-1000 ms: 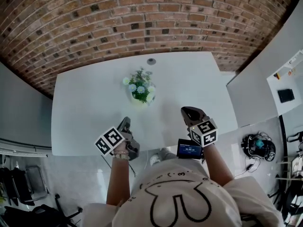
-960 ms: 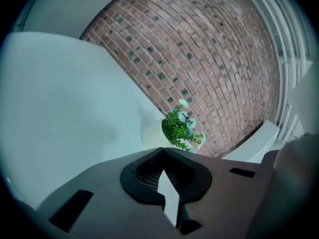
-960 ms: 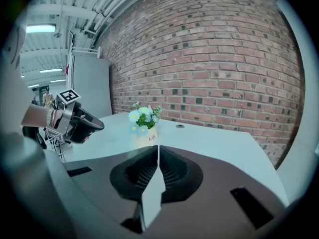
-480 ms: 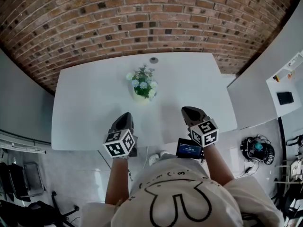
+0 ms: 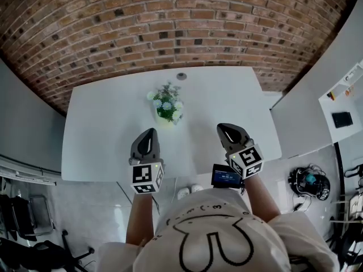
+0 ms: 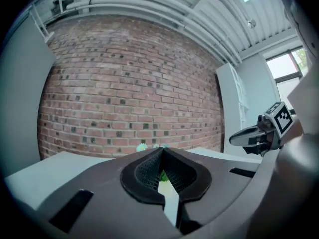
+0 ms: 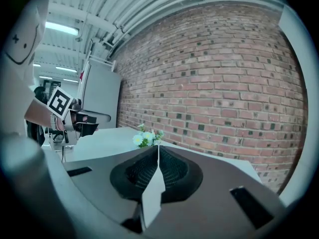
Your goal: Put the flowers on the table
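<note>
The flowers [image 5: 167, 105] stand upright in a small pale pot [image 5: 164, 119] on the white table [image 5: 102, 129], toward its far side and a little left of the middle. They have white and pale blue blooms over green leaves, and nothing touches them. A small round grey disc [image 5: 181, 76] lies on the table beyond them, close to the far edge, just before the brick wall [image 5: 170, 21].

The person [image 5: 210, 237] stands at the near edge of the table with a gripper in each hand. Both are held over the near part of the tabletop, well apart from each other. The left gripper [image 5: 148, 132] points toward the wall; its jaws are pressed together at the tips and hold nothing. In the left gripper view the blooms show just past the closed tips and a sliver of green peeks through the narrow slit between the jaws, yet the pot is clear of them. The right gripper [image 5: 224, 127] sits to the right of the flowers and nearer the person. Its jaws meet at the tips too, with nothing gripped. In the right gripper view the flowers appear just left of the closed tips, farther along the table.

A small device [image 5: 226, 176] with a lit screen hangs beside the right gripper's marker cube [image 5: 251, 160]. On the floor to the right lies a dark round object [image 5: 309, 178]; what it is I cannot tell
</note>
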Demonstrator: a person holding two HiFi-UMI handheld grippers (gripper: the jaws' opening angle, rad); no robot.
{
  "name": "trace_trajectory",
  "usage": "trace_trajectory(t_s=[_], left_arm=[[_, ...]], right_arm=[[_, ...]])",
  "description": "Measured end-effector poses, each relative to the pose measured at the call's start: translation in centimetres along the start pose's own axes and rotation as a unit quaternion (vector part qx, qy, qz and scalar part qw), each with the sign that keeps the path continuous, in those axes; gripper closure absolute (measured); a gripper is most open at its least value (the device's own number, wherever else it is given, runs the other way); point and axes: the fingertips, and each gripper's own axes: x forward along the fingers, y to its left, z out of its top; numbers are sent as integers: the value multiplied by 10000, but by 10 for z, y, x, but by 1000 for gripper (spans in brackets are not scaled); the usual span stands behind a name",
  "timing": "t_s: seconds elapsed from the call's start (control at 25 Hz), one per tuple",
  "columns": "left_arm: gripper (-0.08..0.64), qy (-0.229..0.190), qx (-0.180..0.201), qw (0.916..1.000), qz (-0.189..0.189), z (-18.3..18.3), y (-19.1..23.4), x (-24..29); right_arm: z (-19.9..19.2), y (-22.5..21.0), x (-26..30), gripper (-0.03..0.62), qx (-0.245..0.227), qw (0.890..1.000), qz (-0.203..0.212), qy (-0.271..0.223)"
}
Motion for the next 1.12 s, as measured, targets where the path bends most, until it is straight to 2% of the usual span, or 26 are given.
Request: trace_trajectory(t_s=[0.16,0.4,0.56,0.84,1.0,1.12], left_arm=[[551,-349,249,9991,75,26,2,0],[551,-705,186,9972,191,49,12,-3],[551,-944,245,9948,280,69,17,-7],[551,-1359,376,9896,298,102,14,-15],[551,-1380,419,9891,306,104,8,-15],[551,-1355,366,9896,323,103,7,-13]], right_arm=[[21,-12,-7,571,-212,9986,-284,-387],[63,-25,-26,571,-694,9909,-531,-1019],[88,-42,-40,571,-764,9853,-749,-1335],[111,-43,-54,571,-1070,9786,-813,-1559],[112,-44,-57,571,-1097,9765,-813,-1665],[107,-50,-59,571,-1023,9792,-904,-1499]])
